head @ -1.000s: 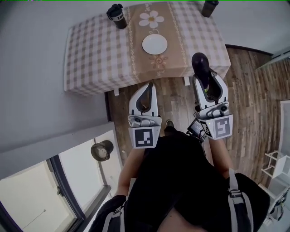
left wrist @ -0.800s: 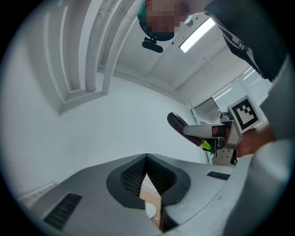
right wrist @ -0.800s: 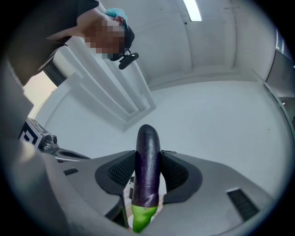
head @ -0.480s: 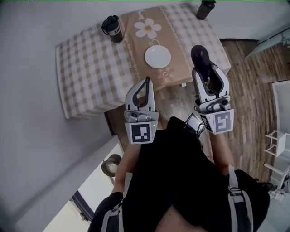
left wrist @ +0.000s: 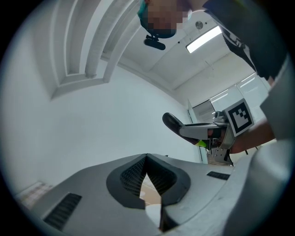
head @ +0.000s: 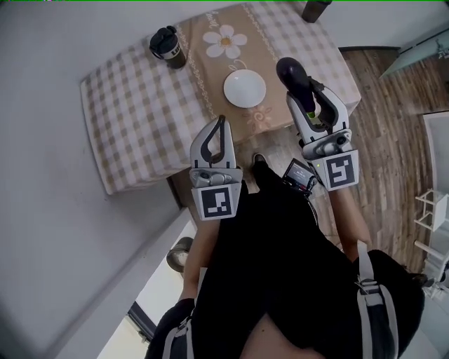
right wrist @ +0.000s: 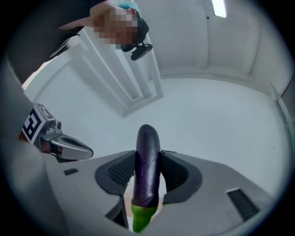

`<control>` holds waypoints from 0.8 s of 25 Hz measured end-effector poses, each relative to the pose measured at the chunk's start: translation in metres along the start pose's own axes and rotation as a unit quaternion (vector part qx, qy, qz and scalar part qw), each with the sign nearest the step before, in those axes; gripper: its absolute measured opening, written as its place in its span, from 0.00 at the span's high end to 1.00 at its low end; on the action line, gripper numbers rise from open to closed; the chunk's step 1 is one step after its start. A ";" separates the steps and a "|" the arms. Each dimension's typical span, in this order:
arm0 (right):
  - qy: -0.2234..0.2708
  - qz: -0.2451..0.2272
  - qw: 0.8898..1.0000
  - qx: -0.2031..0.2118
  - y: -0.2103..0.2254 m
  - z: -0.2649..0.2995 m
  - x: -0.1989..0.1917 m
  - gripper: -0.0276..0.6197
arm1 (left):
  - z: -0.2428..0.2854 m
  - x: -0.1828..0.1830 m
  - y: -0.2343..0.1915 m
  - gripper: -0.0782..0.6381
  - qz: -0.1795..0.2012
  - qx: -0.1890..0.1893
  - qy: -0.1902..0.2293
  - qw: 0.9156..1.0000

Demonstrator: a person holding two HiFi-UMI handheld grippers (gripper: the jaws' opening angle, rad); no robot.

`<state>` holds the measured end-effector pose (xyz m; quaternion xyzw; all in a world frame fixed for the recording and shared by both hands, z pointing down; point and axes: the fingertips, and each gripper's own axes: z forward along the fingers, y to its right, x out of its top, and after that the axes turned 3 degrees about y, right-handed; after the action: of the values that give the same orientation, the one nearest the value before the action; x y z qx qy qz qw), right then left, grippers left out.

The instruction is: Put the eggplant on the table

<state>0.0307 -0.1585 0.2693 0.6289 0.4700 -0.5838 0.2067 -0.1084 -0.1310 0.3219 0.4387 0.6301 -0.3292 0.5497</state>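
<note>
A dark purple eggplant (head: 292, 74) with a green stem end (right wrist: 141, 219) is clamped lengthwise in my right gripper (head: 309, 96), its rounded tip sticking out past the fingertips (right wrist: 147, 159). In the head view it hangs over the near right part of the checked table (head: 133, 105), beside the white plate (head: 245, 88). My left gripper (head: 221, 125) is shut and holds nothing; it hovers at the table's near edge, left of the right one. The left gripper view shows its fingertips (left wrist: 146, 157) meeting, with the eggplant (left wrist: 172, 122) off to the right.
A beige flowered runner (head: 223, 42) crosses the table. A black tumbler (head: 165, 46) stands at its left and another (head: 313, 8) at the far right corner. Wooden floor (head: 382, 119) lies to the right, a white wall to the left, and a white rack (head: 435, 210) at the right edge.
Both grippers have moved forward toward the table. The eggplant, which was over the floor in front of the table, now hangs over the tabletop near the plate. The jaws have not changed.
</note>
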 end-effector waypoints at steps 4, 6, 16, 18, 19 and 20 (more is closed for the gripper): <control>-0.005 -0.012 1.000 0.014 0.009 0.013 -0.011 0.68 | 0.010 -0.005 -0.001 0.89 0.006 0.005 -0.007 1.000; -0.007 -0.022 0.999 0.023 0.010 0.020 -0.018 0.68 | 0.013 -0.009 -0.003 0.89 0.013 0.006 -0.014 1.000; -0.032 -0.038 0.997 0.062 0.004 0.036 -0.055 0.68 | 0.025 -0.028 -0.007 0.89 0.017 0.010 -0.034 0.999; -0.040 -0.049 0.996 0.069 0.001 0.037 -0.064 0.68 | 0.027 -0.031 -0.007 0.89 0.016 0.009 -0.035 0.999; -0.044 -0.055 0.995 0.073 0.000 0.038 -0.068 0.68 | 0.028 -0.033 -0.007 0.89 0.015 0.009 -0.037 0.999; -0.047 -0.060 0.994 0.077 -0.002 0.039 -0.072 0.68 | 0.029 -0.034 -0.007 0.89 0.014 0.009 -0.039 0.999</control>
<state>0.0172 -0.2139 0.3277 0.5855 0.4501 -0.6587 0.1440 -0.1029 -0.1663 0.3496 0.4393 0.5989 -0.3438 0.5745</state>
